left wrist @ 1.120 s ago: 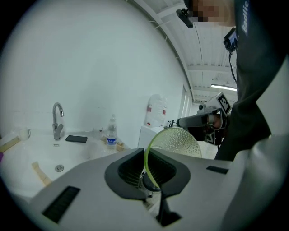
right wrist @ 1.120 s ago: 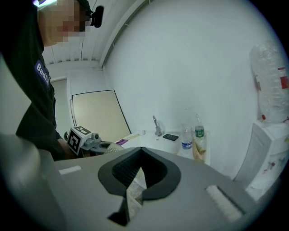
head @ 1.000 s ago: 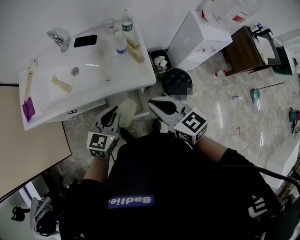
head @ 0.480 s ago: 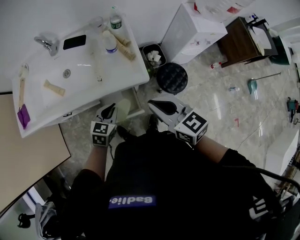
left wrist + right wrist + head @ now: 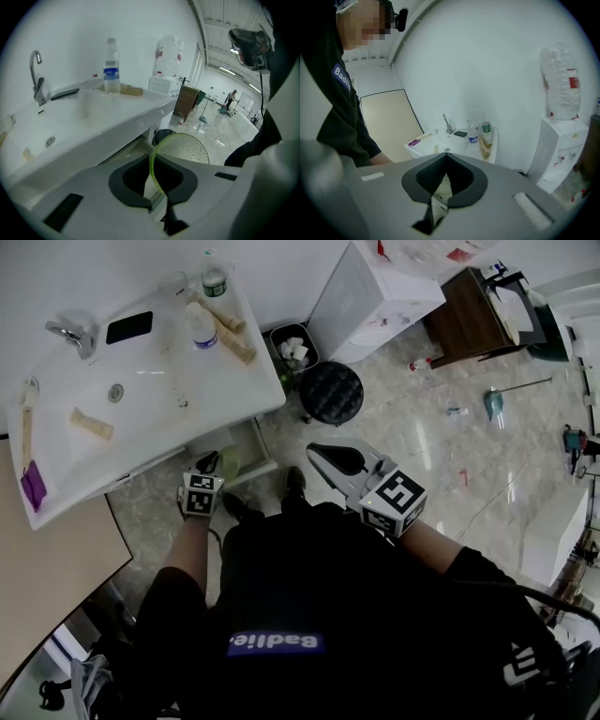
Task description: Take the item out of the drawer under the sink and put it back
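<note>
By the sink [image 5: 141, 418], left gripper [image 5: 153, 164] pinches a greenish disc [image 5: 185, 147] its view reveals; right gripper [image 5: 445, 157] closed.

2 btls [image 5: 215, 282], 1 phone [image 5: 128, 327]

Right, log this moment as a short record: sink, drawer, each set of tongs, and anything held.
sink: white, with a faucet, a phone and two bottles on it
drawer: open, under the sink
left tongs: shut on the rim of a green dish, low by the open drawer
right tongs: shut, nothing between them, held away from the drawer
task stage: dish in hand, not yet set down
</note>
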Motion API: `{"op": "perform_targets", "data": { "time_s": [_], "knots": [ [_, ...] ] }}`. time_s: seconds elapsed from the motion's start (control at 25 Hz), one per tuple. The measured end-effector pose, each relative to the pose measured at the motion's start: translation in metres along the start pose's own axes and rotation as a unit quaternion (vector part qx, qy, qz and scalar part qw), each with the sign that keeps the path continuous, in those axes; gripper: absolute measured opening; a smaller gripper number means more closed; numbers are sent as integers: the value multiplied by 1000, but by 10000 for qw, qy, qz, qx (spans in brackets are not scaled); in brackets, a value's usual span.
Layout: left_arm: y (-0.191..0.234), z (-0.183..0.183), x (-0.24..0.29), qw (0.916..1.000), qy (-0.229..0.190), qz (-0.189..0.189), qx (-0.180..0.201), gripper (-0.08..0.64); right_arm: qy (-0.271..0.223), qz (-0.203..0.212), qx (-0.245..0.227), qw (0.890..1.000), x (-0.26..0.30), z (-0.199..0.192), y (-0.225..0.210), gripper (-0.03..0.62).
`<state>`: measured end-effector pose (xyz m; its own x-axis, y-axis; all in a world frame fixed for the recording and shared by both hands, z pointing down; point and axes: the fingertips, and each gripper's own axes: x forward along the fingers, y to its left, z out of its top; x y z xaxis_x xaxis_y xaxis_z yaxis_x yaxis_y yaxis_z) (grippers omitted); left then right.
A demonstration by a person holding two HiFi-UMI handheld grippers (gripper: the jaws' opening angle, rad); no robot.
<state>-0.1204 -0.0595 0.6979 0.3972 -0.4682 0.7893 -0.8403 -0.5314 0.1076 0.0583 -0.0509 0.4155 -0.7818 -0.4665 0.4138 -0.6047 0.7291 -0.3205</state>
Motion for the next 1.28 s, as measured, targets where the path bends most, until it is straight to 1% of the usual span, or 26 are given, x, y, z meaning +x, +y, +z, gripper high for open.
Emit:
{"op": "perform_targets", "data": {
  "time_s": [0.2,0.28,0.44,0.6,0.68,0.76,0.92,1.16,1.28],
  "knots": [
    [5,-23,34,9989,414,17,209,25,70,-214,121,9997,-13,-10,-14,2],
    [11,-29,46,9983,477,20,327,25,124,-285,164,9994,-14,-17,-18,2],
    [17,-36,67,9977,580,13,358,25,210,-417,296,9985,-19,-30,-30,2],
    [14,-56,87,9935,1033,-108,473,25,347,-523,389,9973,-26,-45,-40,2],
    [15,-66,98,9917,1152,-156,557,25,445,-521,360,9970,-28,-51,-40,2],
    [18,-70,106,9915,1187,-139,509,25,508,-550,374,9965,-31,-56,-42,2],
    [26,-80,120,9911,1304,-13,261,25,596,-662,537,9946,-37,-74,-49,2],
    [42,-89,140,9895,1430,194,-4,25,806,-657,683,9922,-36,-96,-54,1],
    [44,-94,147,9882,1495,249,-197,26,876,-672,762,9910,-37,-104,-55,1]
  ]
}}
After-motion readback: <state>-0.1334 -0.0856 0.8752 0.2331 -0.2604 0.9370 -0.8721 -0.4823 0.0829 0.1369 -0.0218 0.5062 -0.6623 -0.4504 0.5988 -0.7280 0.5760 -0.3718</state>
